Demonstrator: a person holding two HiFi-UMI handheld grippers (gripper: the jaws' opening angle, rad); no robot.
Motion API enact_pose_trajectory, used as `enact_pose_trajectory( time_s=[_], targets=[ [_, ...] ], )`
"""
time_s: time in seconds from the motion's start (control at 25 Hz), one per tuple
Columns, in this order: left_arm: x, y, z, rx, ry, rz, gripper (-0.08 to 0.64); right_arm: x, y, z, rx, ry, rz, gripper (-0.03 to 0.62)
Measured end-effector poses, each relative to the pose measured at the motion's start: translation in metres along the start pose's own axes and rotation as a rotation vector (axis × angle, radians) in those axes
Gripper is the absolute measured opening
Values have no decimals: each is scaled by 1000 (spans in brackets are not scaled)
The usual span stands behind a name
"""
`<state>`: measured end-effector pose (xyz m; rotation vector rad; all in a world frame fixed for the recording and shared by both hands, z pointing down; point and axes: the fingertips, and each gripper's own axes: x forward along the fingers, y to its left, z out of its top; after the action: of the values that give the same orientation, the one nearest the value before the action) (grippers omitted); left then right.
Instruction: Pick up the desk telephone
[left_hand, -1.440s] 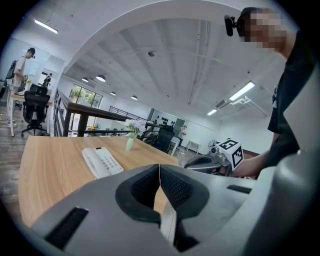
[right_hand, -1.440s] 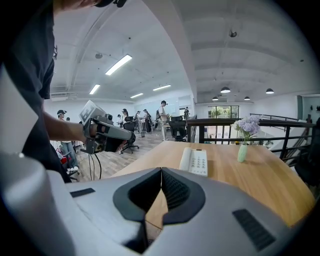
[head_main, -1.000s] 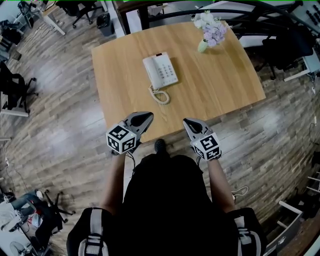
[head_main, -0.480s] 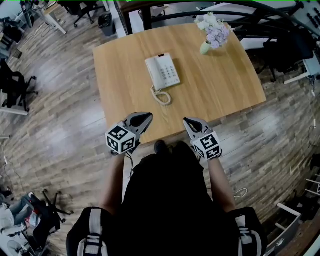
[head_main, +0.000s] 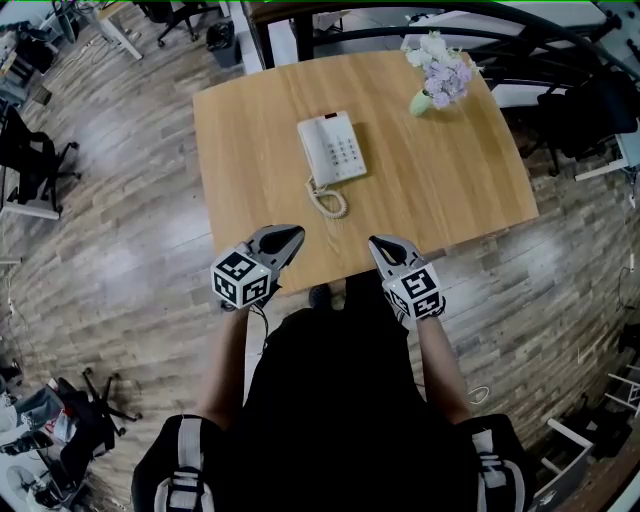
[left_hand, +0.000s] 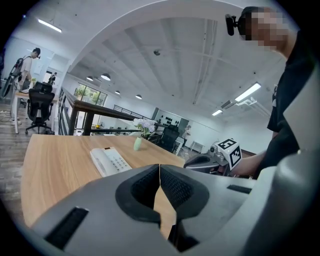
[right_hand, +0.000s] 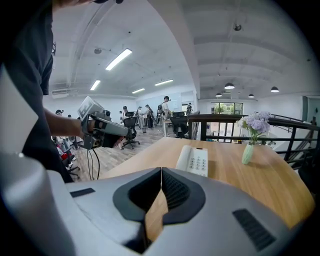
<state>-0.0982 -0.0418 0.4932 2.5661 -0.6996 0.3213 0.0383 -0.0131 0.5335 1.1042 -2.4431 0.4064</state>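
**A:** Where is the desk telephone?

**B:** It lies flat on the wooden table, about mid-table and a little left of centre. The handset sits in its cradle along the left side, with the keypad to its right. The coiled cord is bunched at the near end.

**A:** Can you read any brand or label on it?

**B:** The print on the keys is too small to read. There is a small red patch at the far edge. The only other markings are the black-and-white square patterns on the marker cubes.

**A:** And the claws?

**B:** The left gripper is over the near edge of the table with its jaws pressed together and nothing between them. The right gripper is at the same edge, also closed and empty. Both point toward the telephone but are well apart from it.

**A:** Is anything else on the table?

**B:** A pale green vase of lilac and white flowers stands at the far right corner, well clear of the telephone.
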Motion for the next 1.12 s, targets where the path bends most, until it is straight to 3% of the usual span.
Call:
enact_pose_trajectory(
  time_s=[0.36, 0.72, 0.92, 1.12],
  targets=[
    [26, 38, 18, -58, -17, 60, 23, 41, -41, 28, -18, -1, 58, 25],
    [69, 79, 15, -162, 27, 113, 23, 74, -89, 30, -1, 54, 99, 25],
    [91, 95, 16, -207, 21, 107, 25, 98, -116, 34, -3, 68, 125, 25],
    [108, 104, 6, -242, 42, 99, 86, 123, -130, 40, -15, 83, 161, 25]
  ],
)
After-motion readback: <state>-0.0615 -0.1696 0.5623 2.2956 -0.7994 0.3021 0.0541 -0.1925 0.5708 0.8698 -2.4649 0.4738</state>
